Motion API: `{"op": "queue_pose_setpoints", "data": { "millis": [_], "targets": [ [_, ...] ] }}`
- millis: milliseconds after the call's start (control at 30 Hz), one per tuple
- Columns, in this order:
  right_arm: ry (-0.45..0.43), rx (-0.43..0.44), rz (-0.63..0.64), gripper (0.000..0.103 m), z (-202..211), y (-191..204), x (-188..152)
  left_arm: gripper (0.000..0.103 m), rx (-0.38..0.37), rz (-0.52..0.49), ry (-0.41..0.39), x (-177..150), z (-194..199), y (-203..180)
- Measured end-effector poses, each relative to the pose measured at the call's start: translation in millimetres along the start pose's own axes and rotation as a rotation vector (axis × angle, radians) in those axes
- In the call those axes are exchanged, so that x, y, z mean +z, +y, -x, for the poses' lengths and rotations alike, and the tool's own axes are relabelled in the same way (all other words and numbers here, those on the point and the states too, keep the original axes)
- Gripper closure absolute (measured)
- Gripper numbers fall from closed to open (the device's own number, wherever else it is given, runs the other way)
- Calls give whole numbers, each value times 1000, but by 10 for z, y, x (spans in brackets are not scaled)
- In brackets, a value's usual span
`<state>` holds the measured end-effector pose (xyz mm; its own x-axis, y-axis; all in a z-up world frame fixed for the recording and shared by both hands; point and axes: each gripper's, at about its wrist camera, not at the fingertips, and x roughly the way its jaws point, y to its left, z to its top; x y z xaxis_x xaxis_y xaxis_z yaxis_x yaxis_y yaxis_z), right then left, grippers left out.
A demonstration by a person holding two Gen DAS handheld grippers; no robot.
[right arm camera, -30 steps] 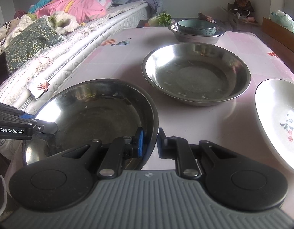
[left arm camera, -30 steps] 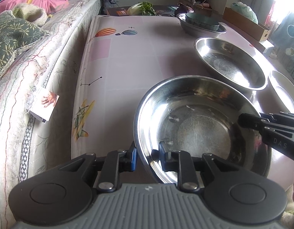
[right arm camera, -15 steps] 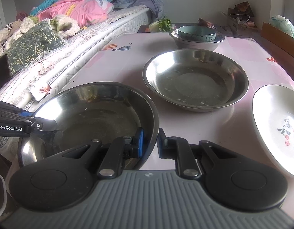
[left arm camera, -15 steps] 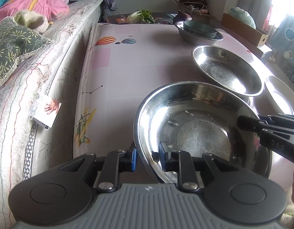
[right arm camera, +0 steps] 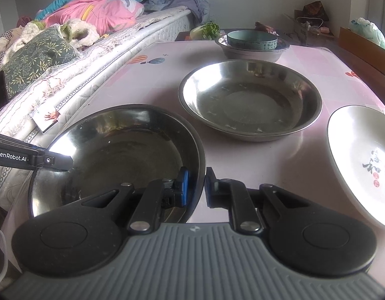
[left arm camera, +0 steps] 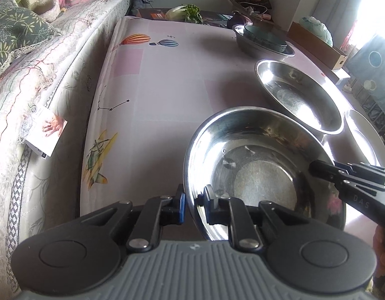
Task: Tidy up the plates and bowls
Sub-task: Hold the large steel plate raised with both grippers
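I have both the left hand-held gripper [left arm camera: 193,206] and right hand-held gripper [right arm camera: 196,187] clamped on the near steel bowl [right arm camera: 117,150] rim; lift level toward the bowl ahead [right arm camera: 249,100].

The left gripper [left arm camera: 193,203] has just closed tighter on the steel bowl's [left arm camera: 254,155] rim, apparently.

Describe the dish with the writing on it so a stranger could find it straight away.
Start at the pink table beside the bed. Along its right side, level with the near steel basins, lies a white plate, lying apart from them. It is the only white dish there, with dark brush characters and a small red seal printed inside; the others are bare steel or teal.
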<state>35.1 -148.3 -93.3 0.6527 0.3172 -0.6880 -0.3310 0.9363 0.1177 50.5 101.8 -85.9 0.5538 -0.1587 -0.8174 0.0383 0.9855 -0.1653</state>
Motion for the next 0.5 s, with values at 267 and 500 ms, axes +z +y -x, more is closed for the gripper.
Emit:
{"op": "queue_pose_setpoints", "data": {
  "millis": [267, 500],
  "targets": [
    [-9, -15, 18, 90, 6, 38, -5, 86, 49, -43, -29, -26, 47, -99],
    [-23, -20, 25, 90, 57, 52, 12, 86, 44, -44, -34, -23, 82, -95]
  ]
}}
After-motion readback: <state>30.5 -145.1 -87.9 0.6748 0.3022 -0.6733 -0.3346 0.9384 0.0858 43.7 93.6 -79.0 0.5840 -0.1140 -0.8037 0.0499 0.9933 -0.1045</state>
